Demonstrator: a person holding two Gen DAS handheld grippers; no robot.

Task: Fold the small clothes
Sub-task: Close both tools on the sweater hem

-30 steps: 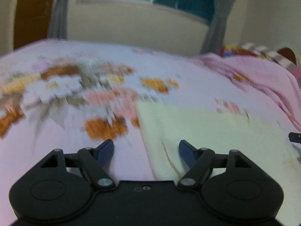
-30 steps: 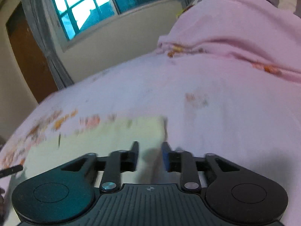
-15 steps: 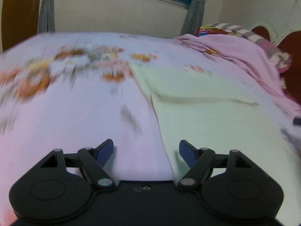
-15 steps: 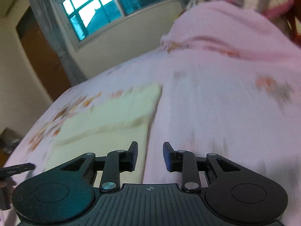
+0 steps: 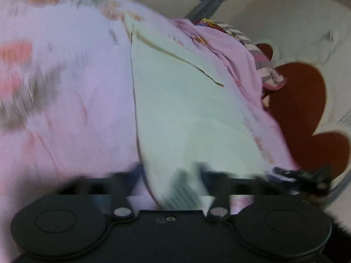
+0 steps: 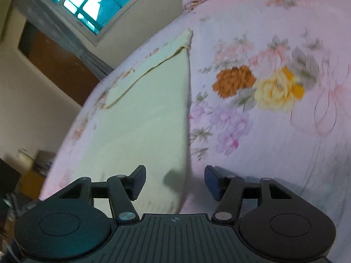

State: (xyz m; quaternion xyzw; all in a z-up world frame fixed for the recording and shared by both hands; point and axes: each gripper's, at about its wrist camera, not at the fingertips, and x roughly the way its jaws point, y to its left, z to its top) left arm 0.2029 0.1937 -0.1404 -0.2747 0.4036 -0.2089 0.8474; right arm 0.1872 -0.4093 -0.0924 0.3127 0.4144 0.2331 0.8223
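In the left wrist view, the pink flowered bedsheet point(image 5: 65, 109) fills the side from 7 to 11 o'clock, its print smeared by blur. Just right of it the pale yellow cloth point(image 5: 186, 109) lies flat on the bed. It runs from the bottom centre up toward 12 o'clock, and a folded-over edge crosses it near the top. The left gripper point(image 5: 171, 173) sits at 6 o'clock, badly blurred. Its jaws are drawn nearly together, with the cloth's near corner pinched between them. Toward 1 o'clock a rumpled pink cover meets a striped pillow point(image 5: 258, 50), with a grey curtain point(image 5: 208, 4) above it. A red-brown headboard point(image 5: 302, 100) stands at 3 o'clock.

In the right wrist view, a brown door point(image 6: 54, 65) shows at 9 o'clock and a lit window point(image 6: 92, 0) at 11 o'clock. The pale yellow cloth point(image 6: 149, 120) stretches from 6 o'clock up toward 12. Its straight right edge runs down the middle of the picture, and a fold line crosses its far end. The right gripper point(image 6: 174, 175) is at 6 o'clock with its jaws opening, at a middling width. The cloth's near right edge lies below and between the fingers, and the pads stand clear of the fabric. The bedsheet point(image 6: 263, 153) fills the side from 1 to 5 o'clock, with orange and yellow printed roses at 2 o'clock.
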